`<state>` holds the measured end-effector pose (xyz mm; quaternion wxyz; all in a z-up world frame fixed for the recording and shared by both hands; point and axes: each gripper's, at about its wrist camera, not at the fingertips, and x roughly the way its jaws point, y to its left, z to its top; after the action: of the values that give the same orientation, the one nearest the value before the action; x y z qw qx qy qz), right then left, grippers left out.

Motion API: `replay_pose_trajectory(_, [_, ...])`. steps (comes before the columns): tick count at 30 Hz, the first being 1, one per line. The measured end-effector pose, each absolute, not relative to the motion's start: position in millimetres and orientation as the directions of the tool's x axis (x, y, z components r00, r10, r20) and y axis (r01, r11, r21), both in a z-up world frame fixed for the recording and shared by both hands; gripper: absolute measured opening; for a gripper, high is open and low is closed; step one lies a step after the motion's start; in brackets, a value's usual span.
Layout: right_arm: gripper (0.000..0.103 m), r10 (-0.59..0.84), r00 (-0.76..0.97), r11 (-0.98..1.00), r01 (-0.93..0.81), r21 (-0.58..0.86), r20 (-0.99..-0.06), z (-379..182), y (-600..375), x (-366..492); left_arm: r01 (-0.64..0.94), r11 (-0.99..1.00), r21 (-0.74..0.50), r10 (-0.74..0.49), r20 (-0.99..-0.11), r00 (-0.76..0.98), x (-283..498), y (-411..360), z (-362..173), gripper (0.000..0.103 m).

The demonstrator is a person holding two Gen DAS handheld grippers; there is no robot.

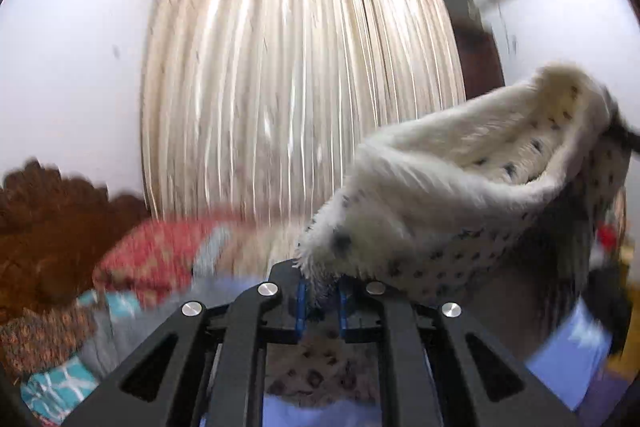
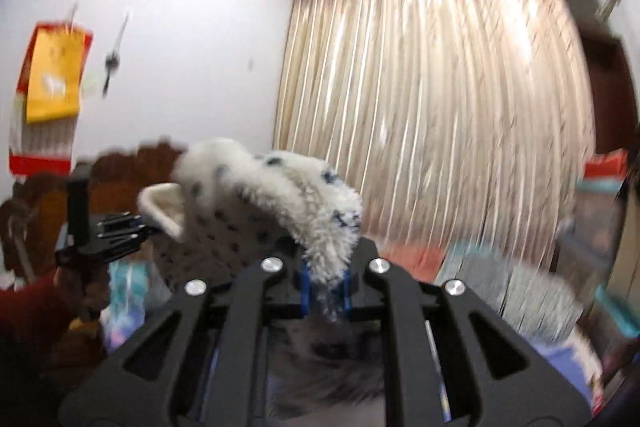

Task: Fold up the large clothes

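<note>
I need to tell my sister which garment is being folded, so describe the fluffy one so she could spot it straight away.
In front of the tall cream pleated curtain, above the bed's red patterned bedding, it hangs lifted between the left gripper and the right gripper. It is the white fleece garment: shaggy and spotted with small dark marks, unlike the flat bedding beneath it.

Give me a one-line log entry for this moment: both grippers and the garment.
left gripper: shut on fleece garment | right gripper: shut on same garment | garment: held up between both, off the bed | background: curtain | frames: blurred
</note>
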<state>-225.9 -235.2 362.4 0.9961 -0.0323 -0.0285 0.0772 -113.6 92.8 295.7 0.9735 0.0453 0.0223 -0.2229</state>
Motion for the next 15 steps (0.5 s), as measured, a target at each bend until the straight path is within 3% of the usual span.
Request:
replay_pose_trajectory(2, [0.011,0.125,0.986,0.990,-0.117,-0.081,0.108,394.2,-242.6,-243.1,0.428,0.901,0.064,-0.429,-0.008,0.903,-128.0,83.9,338.4,0.035])
replay_pose_trajectory(6, [0.010,0.082,0.993,0.994,-0.076,-0.077,0.089,414.6,-259.7,-246.8,0.376,0.922,0.090,-0.377,-0.003,0.926,-126.6,45.0,375.4,0.034])
replay_pose_trajectory(11, [0.010,0.029,0.994,1.000,-0.030,-0.007,-0.101,364.5,-301.4,-185.6,0.306,0.931,0.200,-0.290,-0.106,0.951,-70.9,-28.0,347.1,0.035])
replay_pose_trajectory(15, [0.010,0.013,0.945,0.997,0.015,0.081,-0.325,282.4,-341.2,-93.8,0.304,0.918,0.254,-0.221,-0.308,0.925,20.8,-83.4,284.9,0.035])
